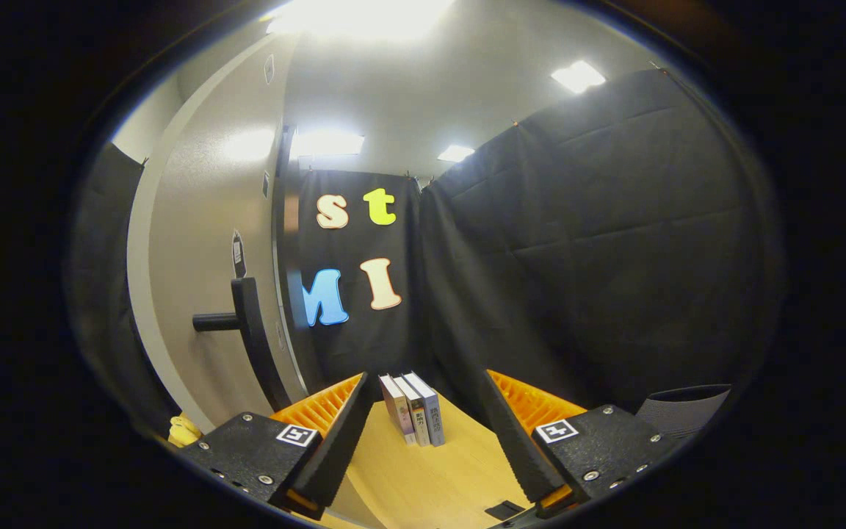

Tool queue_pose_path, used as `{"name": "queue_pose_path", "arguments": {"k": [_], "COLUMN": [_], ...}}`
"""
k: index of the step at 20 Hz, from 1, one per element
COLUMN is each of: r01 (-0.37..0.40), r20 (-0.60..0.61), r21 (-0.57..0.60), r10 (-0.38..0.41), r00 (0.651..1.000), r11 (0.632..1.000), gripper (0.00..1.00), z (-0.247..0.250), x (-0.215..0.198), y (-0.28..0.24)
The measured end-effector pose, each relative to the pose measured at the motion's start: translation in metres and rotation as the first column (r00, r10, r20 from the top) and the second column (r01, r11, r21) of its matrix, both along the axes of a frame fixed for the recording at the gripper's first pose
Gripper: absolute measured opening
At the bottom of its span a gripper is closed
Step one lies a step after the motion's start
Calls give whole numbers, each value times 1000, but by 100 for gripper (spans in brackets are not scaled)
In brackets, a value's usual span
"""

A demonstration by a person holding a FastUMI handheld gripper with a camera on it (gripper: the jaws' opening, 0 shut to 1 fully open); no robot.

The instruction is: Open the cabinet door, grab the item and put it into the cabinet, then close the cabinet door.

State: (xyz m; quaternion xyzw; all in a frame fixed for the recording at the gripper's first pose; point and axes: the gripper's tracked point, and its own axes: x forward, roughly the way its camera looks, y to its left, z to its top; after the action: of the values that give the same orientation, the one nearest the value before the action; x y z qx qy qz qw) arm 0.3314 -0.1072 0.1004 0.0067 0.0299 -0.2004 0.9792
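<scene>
Judging from how things lie, the task is barely begun or only at its first step: the cabinet door (203, 242), a pale panel standing off to the left of the fingers, carries a dark bar handle (247, 330) that nothing is touching, and the gripper (423, 433) holds nothing. Its two fingers are spread wide apart with only bare tabletop between them. Whether the door is already swung open or sits closed is hard to say from this warped angle; its edge seems to stand proud against the dark booth wall behind, which hints at open, but I would not swear to it.

The item to be stowed looks to be the books (413, 408), standing upright on the wooden table (430, 477) just ahead of the fingers and roughly centred between them, apart from both. So the grab, the placing inside and the closing of the door all appear to be left.

Counting: three books, side by side and touching, spines toward the camera; one door; one handle with a short stub sticking out to its left; one gripper with two fingers. A bit of something yellow (182, 430) peeks by the left finger's base, too hidden to name
</scene>
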Motion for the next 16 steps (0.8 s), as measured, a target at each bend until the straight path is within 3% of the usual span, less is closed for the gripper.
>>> {"name": "queue_pose_path", "arguments": {"k": [5,11,16], "r01": [-9,-50,-135], "r20": [-10,-7,-9], "r21": [-56,-22,-6], "r10": [8,50,135], "r00": [1000,999,991], "r11": [998,999,991], "gripper": [92,92,91], "z": [-4,-9,-14], "x": [-3,-3,-1], "y": [9,34,78]}}
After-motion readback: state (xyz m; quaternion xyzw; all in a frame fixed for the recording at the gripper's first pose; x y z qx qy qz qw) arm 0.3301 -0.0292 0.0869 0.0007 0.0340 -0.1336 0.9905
